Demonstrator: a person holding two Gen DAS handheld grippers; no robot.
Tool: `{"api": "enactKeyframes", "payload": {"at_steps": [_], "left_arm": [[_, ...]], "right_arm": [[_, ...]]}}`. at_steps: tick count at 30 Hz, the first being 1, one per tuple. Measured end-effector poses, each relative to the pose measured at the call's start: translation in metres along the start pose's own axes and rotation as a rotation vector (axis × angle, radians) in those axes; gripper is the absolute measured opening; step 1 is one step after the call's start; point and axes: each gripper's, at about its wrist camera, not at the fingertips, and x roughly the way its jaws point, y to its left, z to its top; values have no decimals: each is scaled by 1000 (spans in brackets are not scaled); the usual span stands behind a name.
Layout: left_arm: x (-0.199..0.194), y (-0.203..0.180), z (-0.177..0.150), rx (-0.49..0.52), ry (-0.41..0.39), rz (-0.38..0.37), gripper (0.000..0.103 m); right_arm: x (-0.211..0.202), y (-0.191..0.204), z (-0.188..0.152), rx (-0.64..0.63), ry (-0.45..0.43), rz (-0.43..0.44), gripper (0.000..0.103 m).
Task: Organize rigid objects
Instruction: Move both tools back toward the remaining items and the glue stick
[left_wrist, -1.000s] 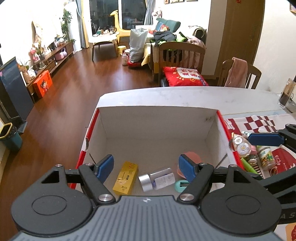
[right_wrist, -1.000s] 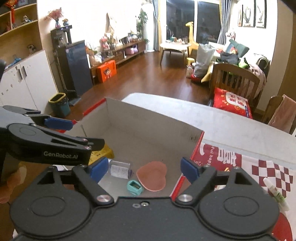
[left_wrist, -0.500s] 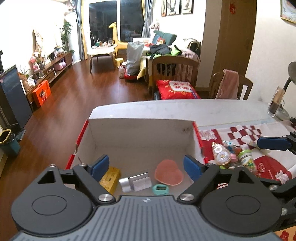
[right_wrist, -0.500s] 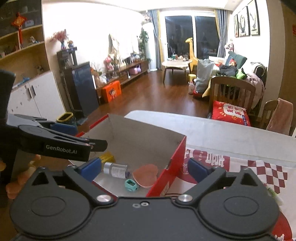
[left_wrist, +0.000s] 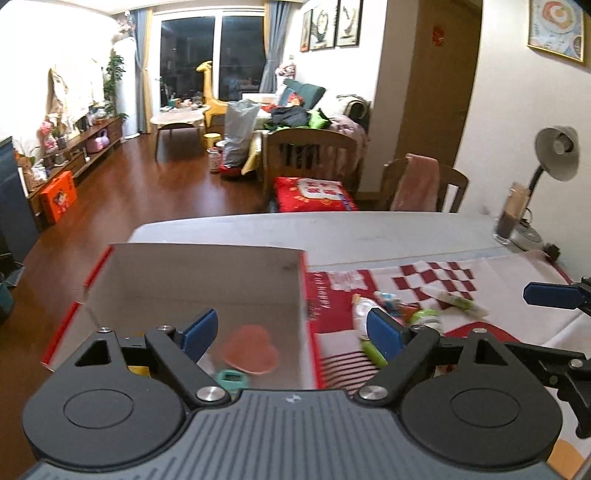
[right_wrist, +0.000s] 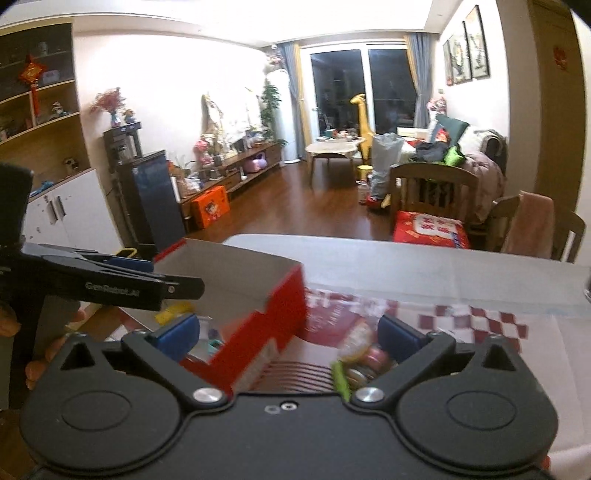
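The left gripper (left_wrist: 291, 332) straddles the right wall of the red-edged white cardboard box (left_wrist: 207, 266), jaws spread wide and empty after just opening. The right gripper (right_wrist: 288, 332), equally wide and empty, spans that wall too. Blurred small bottles (left_wrist: 424, 317) lie beside it on the red checked cloth (left_wrist: 436, 277); bare white table (left_wrist: 332, 232) lies beyond.

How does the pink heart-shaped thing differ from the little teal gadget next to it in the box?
The pink heart is much the larger; the teal gadget is small by comparison. The heart is one plain colour with a lobed outline, while the gadget looks squarish with a darker window on its face. The heart shows whole; the gadget is partly hidden behind the left gripper. Both lie flat on the floor of the cardboard box.
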Motion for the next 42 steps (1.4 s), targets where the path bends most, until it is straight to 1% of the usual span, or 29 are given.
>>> {"api": "enactKeyframes", "payload": {"at_steps": [12, 16, 20, 23, 25, 31, 34, 42], "left_arm": [[37, -80, -22, 46, 60, -47, 88], [48, -102, -29, 59, 70, -63, 88], [65, -124, -31, 63, 79, -61, 88], [80, -140, -33, 59, 97, -47, 88], [91, -149, -34, 59, 108, -32, 88], [124, -166, -35, 49, 144, -4, 88], [139, -172, -35, 36, 166, 4, 88], [174, -190, -40, 56, 185, 33, 88]], "right_arm": [[-25, -73, -37, 83, 38, -117, 103], [-29, -99, -45, 99, 47, -148, 103], [-27, -125, -51, 106, 55, -177, 103], [-20, -145, -54, 120, 62, -181, 103], [-13, -159, -55, 116, 67, -198, 103], [17, -193, -57, 71, 109, -208, 102], [33, -203, -58, 50, 129, -205, 100], [74, -222, -58, 13, 168, -181, 94]]}}
